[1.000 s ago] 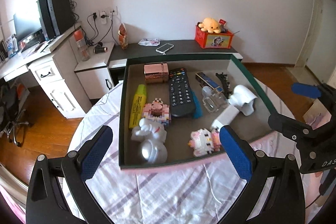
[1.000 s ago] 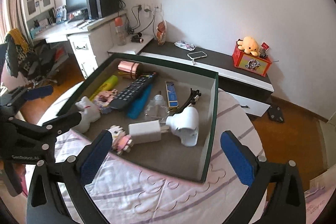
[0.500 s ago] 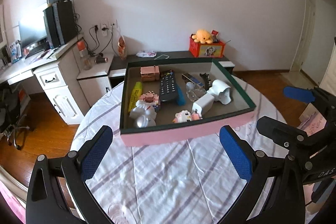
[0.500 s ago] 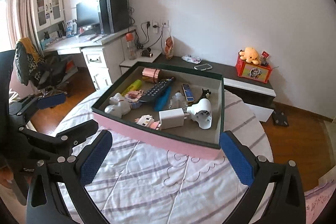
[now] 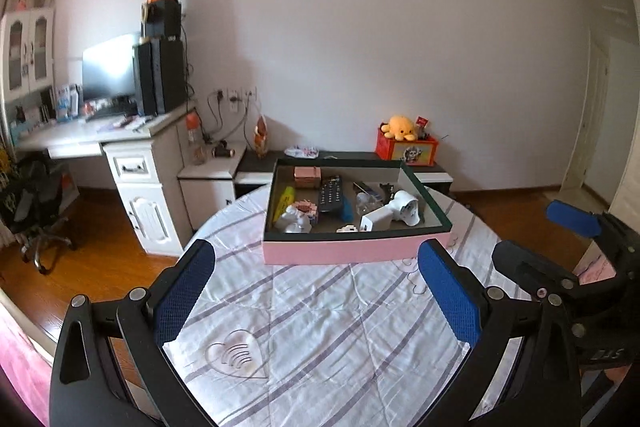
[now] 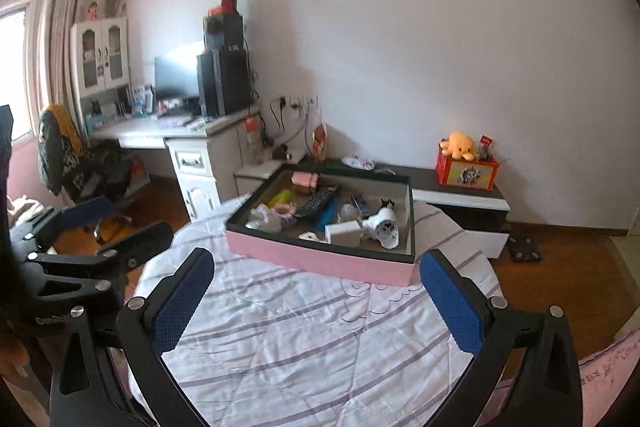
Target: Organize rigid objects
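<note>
Pink-sided cardboard box [image 5: 352,251] with a dark green rim sits on a round table under a white quilted cloth with lilac stripes [image 5: 320,327], at twelve o'clock from both grippers and well apart from them. Inside lie a black remote control [image 5: 331,193], a yellow tube [image 5: 283,203] at its nine o'clock, a rose-coloured small case [image 5: 307,175] near the far wall, a white rounded figurine [image 5: 294,221] near the front left corner, a white rectangular charger block [image 5: 378,221], and a white camera-like gadget [image 5: 408,209] at the block's two o'clock.

Left gripper [image 5: 316,291] hangs above the cloth with its blue-padded fingers [image 5: 184,291] spread wide and nothing between them. Right gripper [image 6: 316,299] is likewise spread wide and empty; in the left wrist view it shows at three o'clock. An orange plush octopus [image 6: 460,143] sits on a red box [image 6: 466,173] on the low dark cabinet [image 6: 420,173] beyond the table.
</note>
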{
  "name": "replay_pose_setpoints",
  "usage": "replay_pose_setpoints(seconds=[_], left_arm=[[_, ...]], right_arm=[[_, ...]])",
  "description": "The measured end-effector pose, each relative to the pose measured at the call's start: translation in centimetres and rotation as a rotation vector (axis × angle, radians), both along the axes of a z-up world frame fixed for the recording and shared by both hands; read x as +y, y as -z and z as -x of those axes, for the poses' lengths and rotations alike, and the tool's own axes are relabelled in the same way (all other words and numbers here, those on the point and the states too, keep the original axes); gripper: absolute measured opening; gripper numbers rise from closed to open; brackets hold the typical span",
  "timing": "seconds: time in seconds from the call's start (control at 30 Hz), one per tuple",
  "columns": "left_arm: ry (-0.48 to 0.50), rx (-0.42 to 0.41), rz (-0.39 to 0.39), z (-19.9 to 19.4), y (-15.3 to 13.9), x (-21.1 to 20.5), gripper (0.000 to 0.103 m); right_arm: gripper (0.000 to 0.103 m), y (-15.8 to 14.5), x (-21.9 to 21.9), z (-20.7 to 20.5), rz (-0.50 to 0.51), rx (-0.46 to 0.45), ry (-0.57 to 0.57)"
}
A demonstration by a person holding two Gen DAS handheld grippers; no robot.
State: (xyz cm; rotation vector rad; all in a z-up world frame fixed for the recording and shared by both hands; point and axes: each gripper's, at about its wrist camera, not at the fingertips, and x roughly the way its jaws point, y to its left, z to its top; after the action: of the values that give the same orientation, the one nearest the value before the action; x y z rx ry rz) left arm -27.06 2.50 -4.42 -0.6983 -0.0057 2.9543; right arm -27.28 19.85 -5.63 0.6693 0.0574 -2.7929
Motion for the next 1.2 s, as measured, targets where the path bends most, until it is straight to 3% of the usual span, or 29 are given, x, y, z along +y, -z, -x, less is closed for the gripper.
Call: replay_pose_setpoints(seconds=[0.13, 0.33, 1.0, 1.2], left_arm=[[-0.011, 0.052, 0.074, -2.0, -0.7, 0.4, 0.103], [-0.008, 0.103, 0.044, -4.5, -2.2, 0.2, 0.103], [-0.085, 0.279, 0.112, -12.0, -5.0, 0.4, 0.103], [-0.081, 0.307, 0.087, -13.6, -5.4, -0.1, 0.103]], right_arm=[[0.103, -0.7, -0.2, -1.8, 0.005, 0.035, -0.004], [0.103, -1.5, 0.4, -3.9, 0.031, 0.075, 0.022], [0.103, -4.1, 0.0, -9.5, 0.029, 0.176, -0.012], [0.103, -4.7, -0.3, -11.0, 0.032, 0.209, -0.018]])
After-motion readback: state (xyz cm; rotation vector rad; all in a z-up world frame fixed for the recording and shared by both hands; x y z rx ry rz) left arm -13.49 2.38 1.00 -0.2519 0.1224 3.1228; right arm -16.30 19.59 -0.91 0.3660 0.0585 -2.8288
